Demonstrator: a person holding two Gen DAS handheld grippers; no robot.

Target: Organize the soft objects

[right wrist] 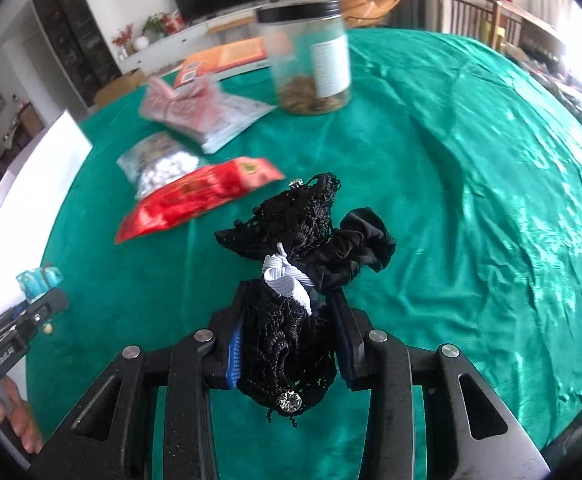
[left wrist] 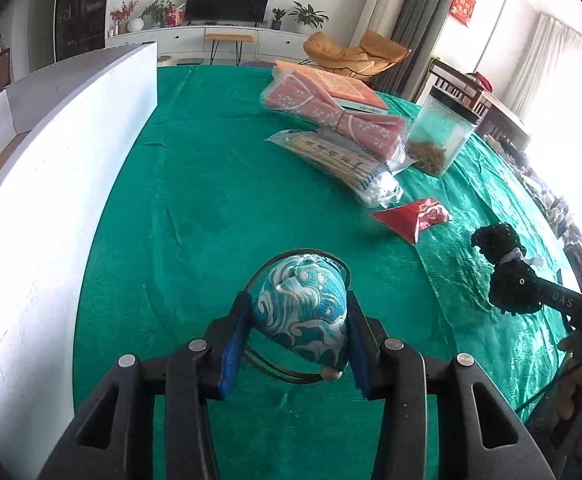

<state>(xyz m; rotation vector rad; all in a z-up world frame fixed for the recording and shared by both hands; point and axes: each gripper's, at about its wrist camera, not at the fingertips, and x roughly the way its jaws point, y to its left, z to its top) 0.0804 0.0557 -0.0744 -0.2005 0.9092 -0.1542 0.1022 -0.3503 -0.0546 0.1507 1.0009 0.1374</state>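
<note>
My left gripper (left wrist: 297, 306) is shut on a blue-and-white embroidered fabric pouch (left wrist: 301, 306) with a brown cord and a bead, held just above the green tablecloth (left wrist: 195, 208). My right gripper (right wrist: 289, 308) is shut on a black lace hair bow (right wrist: 287, 344) with a white band, a rhinestone and a black scrunchie; the bow's upper half sticks out past the fingertips. In the left wrist view the same black lace bow (left wrist: 503, 264) shows at the right, in the right gripper. In the right wrist view the blue pouch (right wrist: 39, 280) shows at the far left.
A white foam board (left wrist: 63, 184) stands along the left. At the back lie a pink floral packet (left wrist: 331, 108) on an orange book (left wrist: 347, 88), a bag of cotton swabs (left wrist: 343, 164), a red packet (left wrist: 411, 216) and a clear black-lidded jar (left wrist: 443, 132).
</note>
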